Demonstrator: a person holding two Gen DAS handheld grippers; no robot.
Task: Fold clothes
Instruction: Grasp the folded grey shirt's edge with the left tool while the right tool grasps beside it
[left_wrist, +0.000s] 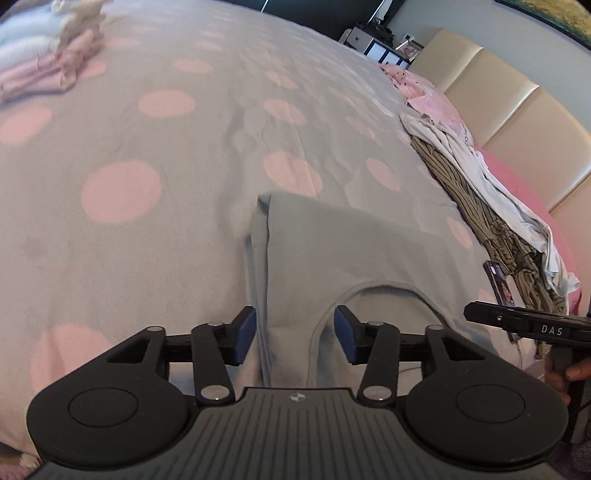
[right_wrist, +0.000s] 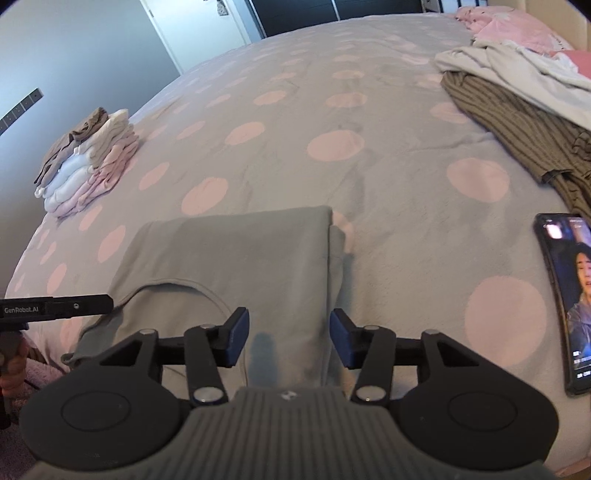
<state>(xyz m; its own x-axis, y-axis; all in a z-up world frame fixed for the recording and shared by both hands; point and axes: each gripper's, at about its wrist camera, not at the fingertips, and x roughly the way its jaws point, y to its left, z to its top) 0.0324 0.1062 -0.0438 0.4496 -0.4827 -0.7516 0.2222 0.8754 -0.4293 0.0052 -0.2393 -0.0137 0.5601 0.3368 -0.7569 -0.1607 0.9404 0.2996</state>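
Observation:
A grey garment (left_wrist: 332, 251) lies folded flat on the spotted bedspread, its curved neckline toward me. My left gripper (left_wrist: 294, 336) stands open over the garment's left folded edge, blue pads apart and not pressing the cloth. In the right wrist view the same garment (right_wrist: 236, 254) spreads out ahead, and my right gripper (right_wrist: 289, 339) is open above its right edge, nothing clamped. Each gripper shows at the side of the other's view: the right one (left_wrist: 524, 321), the left one (right_wrist: 55, 308).
A stack of folded clothes (right_wrist: 88, 162) sits at the bed's far left. Unfolded clothes, an olive striped piece (right_wrist: 517, 122) and a white one (right_wrist: 517, 70), lie heaped at the right by pink pillows (right_wrist: 509, 29). A lit phone (right_wrist: 569, 302) rests on the bedspread (right_wrist: 295, 147) at right.

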